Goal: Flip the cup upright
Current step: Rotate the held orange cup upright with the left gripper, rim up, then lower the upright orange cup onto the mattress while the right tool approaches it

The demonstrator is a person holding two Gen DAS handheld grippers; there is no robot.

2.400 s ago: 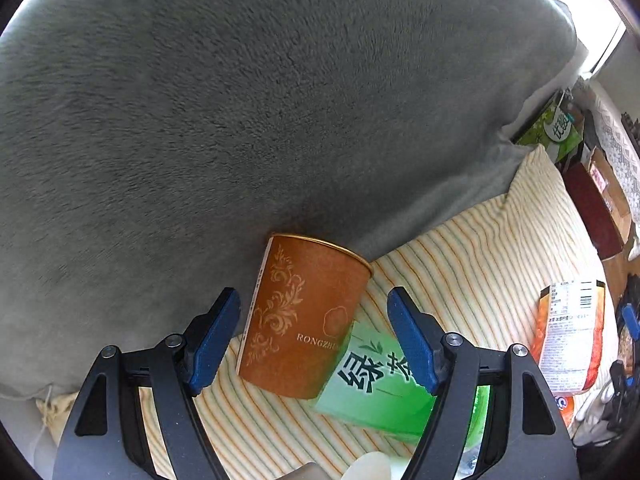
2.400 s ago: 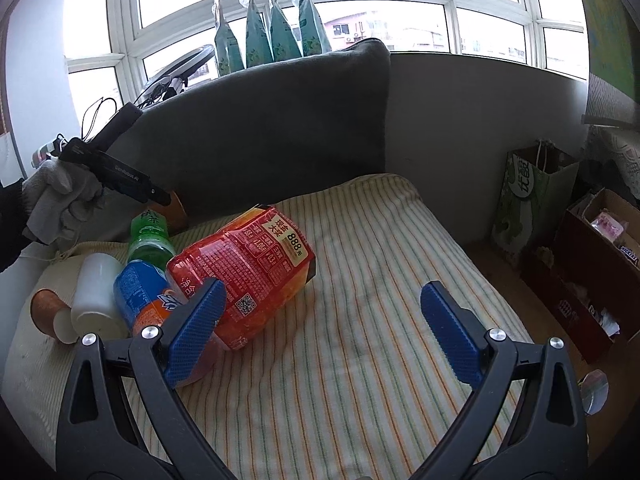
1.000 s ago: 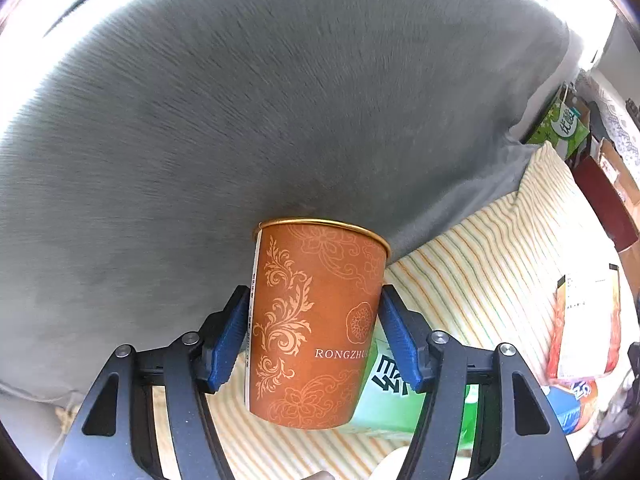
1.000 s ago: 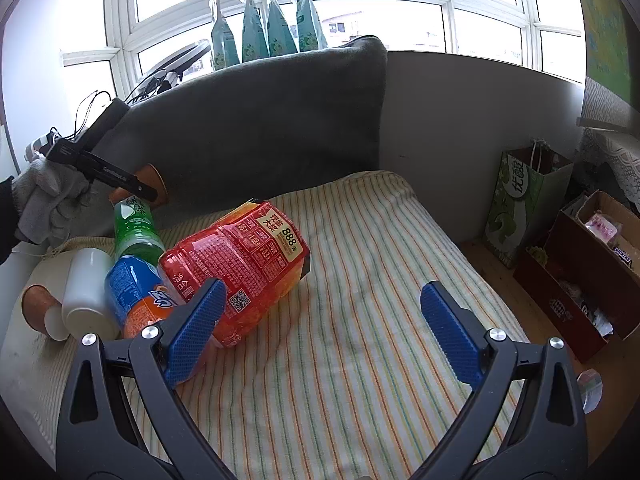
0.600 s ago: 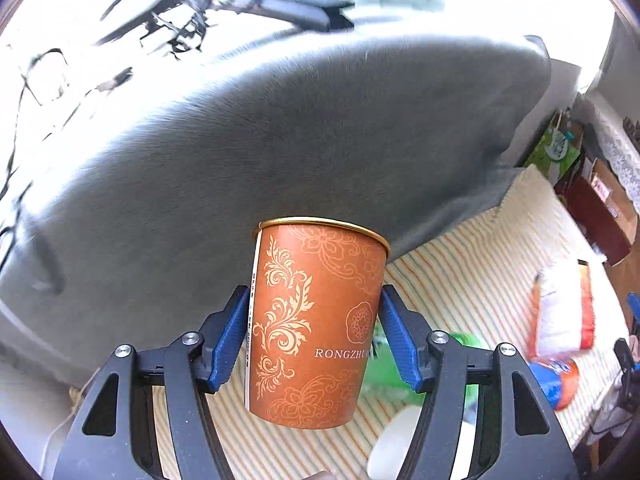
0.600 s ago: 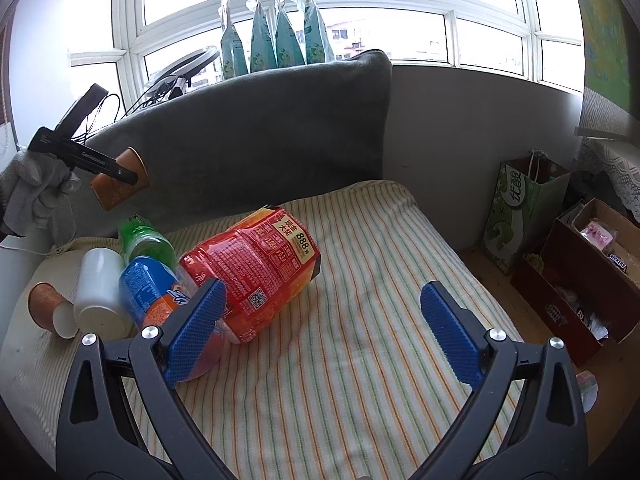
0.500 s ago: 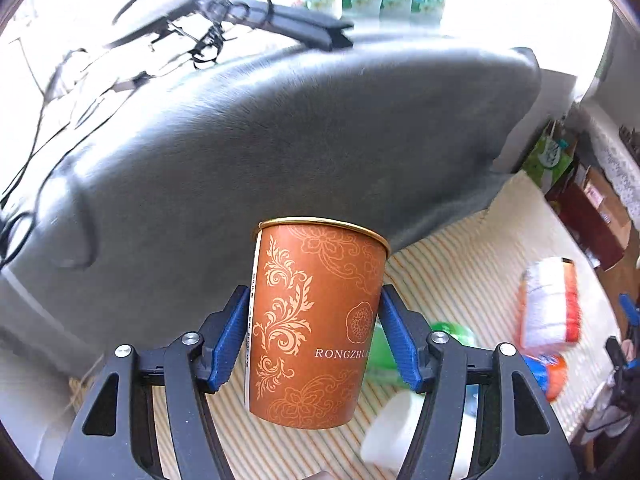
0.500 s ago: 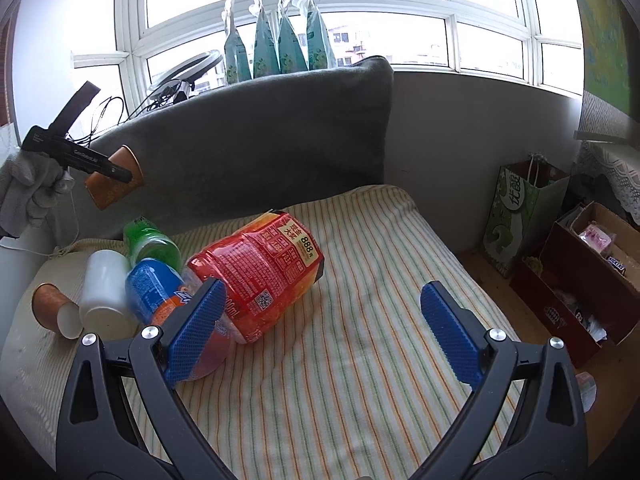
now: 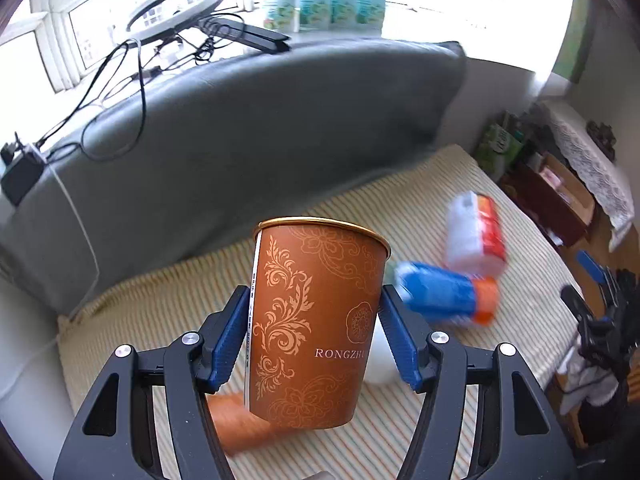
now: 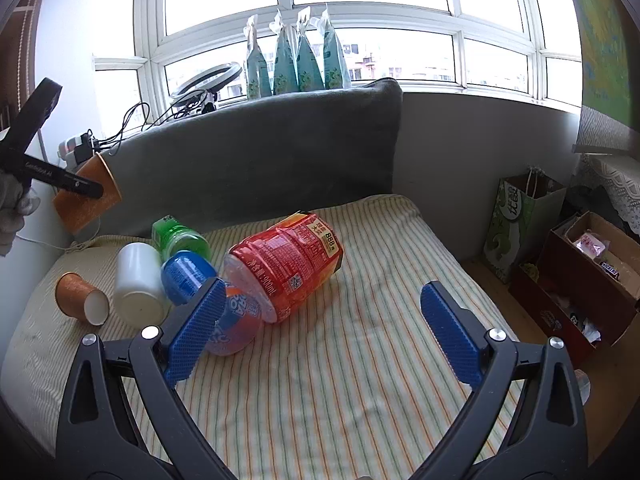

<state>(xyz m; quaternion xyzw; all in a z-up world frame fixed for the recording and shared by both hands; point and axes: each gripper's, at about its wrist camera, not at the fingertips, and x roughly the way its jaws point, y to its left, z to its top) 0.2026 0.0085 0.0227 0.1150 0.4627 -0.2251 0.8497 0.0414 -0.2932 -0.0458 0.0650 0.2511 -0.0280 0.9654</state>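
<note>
My left gripper (image 9: 314, 332) is shut on an orange paper cup (image 9: 312, 320) with gold flower print, its blue pads against both sides. In the right wrist view the same cup (image 10: 86, 196) hangs in the air at the far left, tilted, its gold rim toward the grey sofa back, held by the left gripper (image 10: 80, 186). A second orange cup (image 10: 76, 298) lies on its side on the striped cushion, open end facing forward; it shows blurred under the held cup (image 9: 240, 424). My right gripper (image 10: 320, 332) is open and empty above the cushion.
On the striped cushion (image 10: 360, 360) lie a white bottle (image 10: 138, 284), a green bottle (image 10: 180, 236), a blue-and-orange bottle (image 10: 208, 300) and a large red jar (image 10: 284, 264). A grey sofa back (image 10: 260, 168) stands behind. Bags and boxes (image 10: 568, 264) sit on the floor at the right.
My left gripper closed on the cup, lifted it off the cushion and swung it up and round, so the window now shows. The right gripper has stayed open, nearly still.
</note>
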